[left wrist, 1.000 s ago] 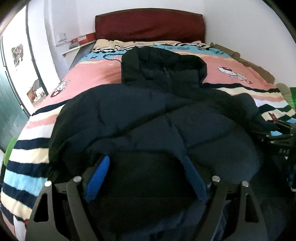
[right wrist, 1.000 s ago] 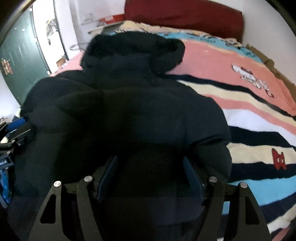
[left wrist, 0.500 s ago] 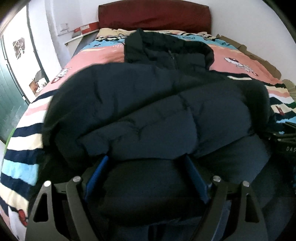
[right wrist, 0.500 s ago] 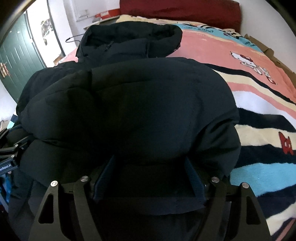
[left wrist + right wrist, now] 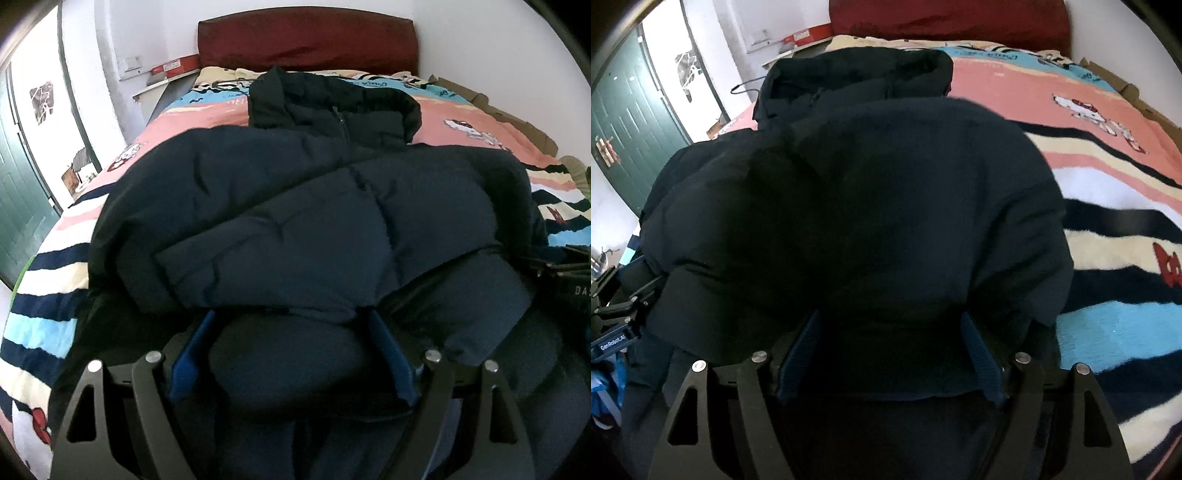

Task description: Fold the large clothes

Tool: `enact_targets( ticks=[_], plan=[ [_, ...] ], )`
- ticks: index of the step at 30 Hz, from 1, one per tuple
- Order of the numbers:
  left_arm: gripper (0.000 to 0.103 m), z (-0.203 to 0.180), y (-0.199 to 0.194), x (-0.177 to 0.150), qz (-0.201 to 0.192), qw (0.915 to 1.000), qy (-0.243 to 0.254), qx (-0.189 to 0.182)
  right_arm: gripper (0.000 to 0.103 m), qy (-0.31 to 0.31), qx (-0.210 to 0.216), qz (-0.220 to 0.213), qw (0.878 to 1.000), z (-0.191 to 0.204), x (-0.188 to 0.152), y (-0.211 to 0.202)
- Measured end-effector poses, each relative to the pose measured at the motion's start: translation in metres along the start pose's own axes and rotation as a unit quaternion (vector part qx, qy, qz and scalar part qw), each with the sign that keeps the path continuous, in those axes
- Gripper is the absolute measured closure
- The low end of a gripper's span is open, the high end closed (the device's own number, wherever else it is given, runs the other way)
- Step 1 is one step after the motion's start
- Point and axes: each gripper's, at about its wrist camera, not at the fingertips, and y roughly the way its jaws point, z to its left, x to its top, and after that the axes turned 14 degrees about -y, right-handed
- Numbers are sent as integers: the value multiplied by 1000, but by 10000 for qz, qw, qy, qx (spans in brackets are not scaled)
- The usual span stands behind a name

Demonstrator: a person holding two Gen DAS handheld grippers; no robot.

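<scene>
A large dark navy puffer jacket (image 5: 314, 206) with a hood (image 5: 332, 99) lies on the bed, hood toward the headboard. It fills the right wrist view too (image 5: 857, 206). My left gripper (image 5: 291, 347) has its jaws wide apart with the jacket's bottom hem bunched between the blue pads (image 5: 188, 358). My right gripper (image 5: 890, 350) likewise stands wide with the hem between its pads (image 5: 982, 362). The lower part of the jacket is lifted and bulges over toward the hood. Fingertips are hidden under fabric.
The bed carries a striped pink, cream, navy and blue blanket (image 5: 55, 258) with cartoon prints (image 5: 1108, 229). A dark red headboard (image 5: 306, 44) stands at the far end. A green door (image 5: 624, 122) is at left. The other gripper shows at each view's edge (image 5: 617, 325).
Both grippers have carried the jacket's bottom hem up and forward toward the hood. The lower half now bulges higher and covers more of the jacket's body.
</scene>
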Motion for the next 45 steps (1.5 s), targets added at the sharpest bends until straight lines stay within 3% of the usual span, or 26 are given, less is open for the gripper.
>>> enact_targets(
  ticks=[22, 31, 35, 38, 41, 45],
  plan=[
    [19, -1, 12, -2, 8, 10000, -21, 97, 24, -35, -120, 120, 9998, 6, -3, 16],
    [18, -10, 14, -1, 126, 9990, 123, 399, 21, -49, -292, 237, 9993, 10, -2, 13],
    [19, -14, 6, 13, 529, 9970, 120, 547, 20, 53, -436, 602, 9972, 13, 2, 6],
    [19, -15, -22, 19, 330, 9982, 233, 439, 17, 118, -409, 717, 9965, 16, 2, -13],
    [19, -13, -51, 39, 111, 9982, 439, 393, 16, 149, -286, 503, 9982, 8, 1, -44],
    [19, 1, -79, 95, -89, 9994, 296, 122, 14, 355, -334, 38, 9988, -21, 21, -85]
  ],
)
